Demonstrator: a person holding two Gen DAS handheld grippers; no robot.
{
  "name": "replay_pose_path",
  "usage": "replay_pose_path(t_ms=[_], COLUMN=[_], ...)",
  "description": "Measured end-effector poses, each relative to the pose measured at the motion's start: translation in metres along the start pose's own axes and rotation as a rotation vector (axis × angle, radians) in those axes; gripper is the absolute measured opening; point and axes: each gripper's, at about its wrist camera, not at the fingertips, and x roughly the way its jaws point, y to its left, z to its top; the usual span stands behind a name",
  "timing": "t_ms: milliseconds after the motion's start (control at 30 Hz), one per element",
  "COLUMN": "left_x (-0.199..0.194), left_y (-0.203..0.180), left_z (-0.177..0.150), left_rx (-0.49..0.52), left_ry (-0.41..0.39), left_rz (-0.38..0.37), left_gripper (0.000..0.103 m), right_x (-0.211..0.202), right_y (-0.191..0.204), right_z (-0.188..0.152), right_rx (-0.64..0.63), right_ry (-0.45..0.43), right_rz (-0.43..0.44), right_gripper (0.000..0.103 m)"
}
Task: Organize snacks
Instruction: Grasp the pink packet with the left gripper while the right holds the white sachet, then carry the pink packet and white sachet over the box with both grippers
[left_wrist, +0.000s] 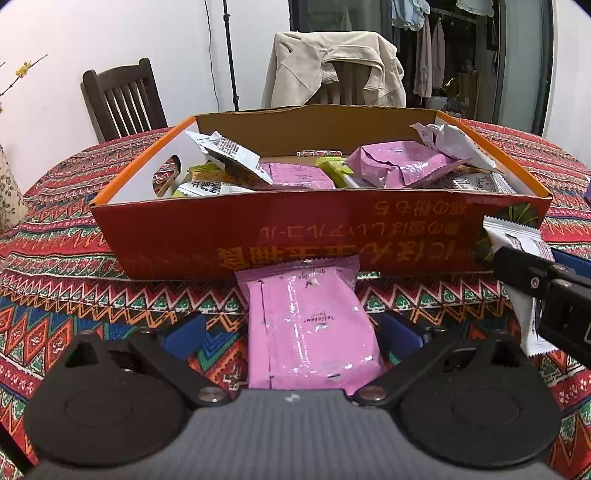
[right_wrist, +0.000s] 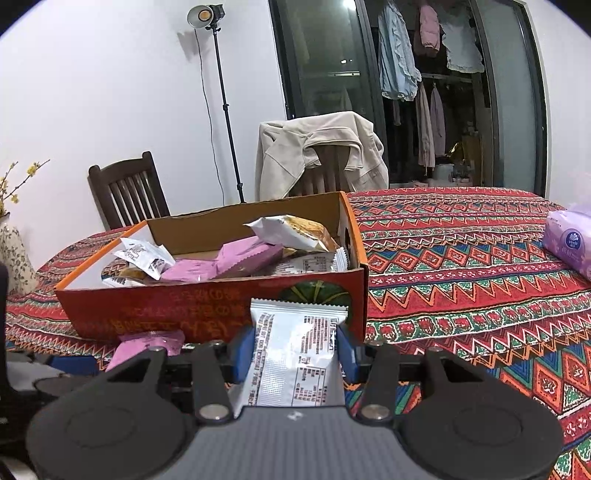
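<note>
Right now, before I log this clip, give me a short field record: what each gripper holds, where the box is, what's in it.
left gripper: fingers either side of a pink packet; grip not certain
pink packet: in front of the box, outside it
right gripper: shut on a white packet
white packet: raised in front of the box's near right corner
box: open-topped, red and orange, on the patterned tablecloth
box contents: pink, white and green snack packets, loosely piled
step left: both packets not yet in the box
</note>
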Motion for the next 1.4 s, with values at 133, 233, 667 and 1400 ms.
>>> replay_pose_path(t_ms=[133, 233, 667, 1400], left_x=[-0.001, -0.005, -0.024, -0.092], left_y=[0.005, 0.006, 0.016, 0.041], left_z=[0.0, -0.001, -0.004, 0.028], left_rx=[-0.027, -0.026, -0.039, -0.02], left_ry=[-0.005, -0.022, -0.106, -0.354], left_rz=[-0.046, -0.061, -0.092, -0.107], left_gripper=[0.083, 0.063, 0.063, 0.063], right_x=[0.001, 0.001, -0.007, -0.043], right_y=[0.002, 0.002, 0.004, 0.026], right_z=[-0.001, -0.001, -0.001, 0.028], right_rx=[-0.008, -0.01, -0.029, -0.103], right_ry=[0.002, 0.003, -0.043, -0.222], right_rz=[0.0, -0.001, 0.03, 0.095], right_gripper=[0.046, 0.046, 0.046, 0.046])
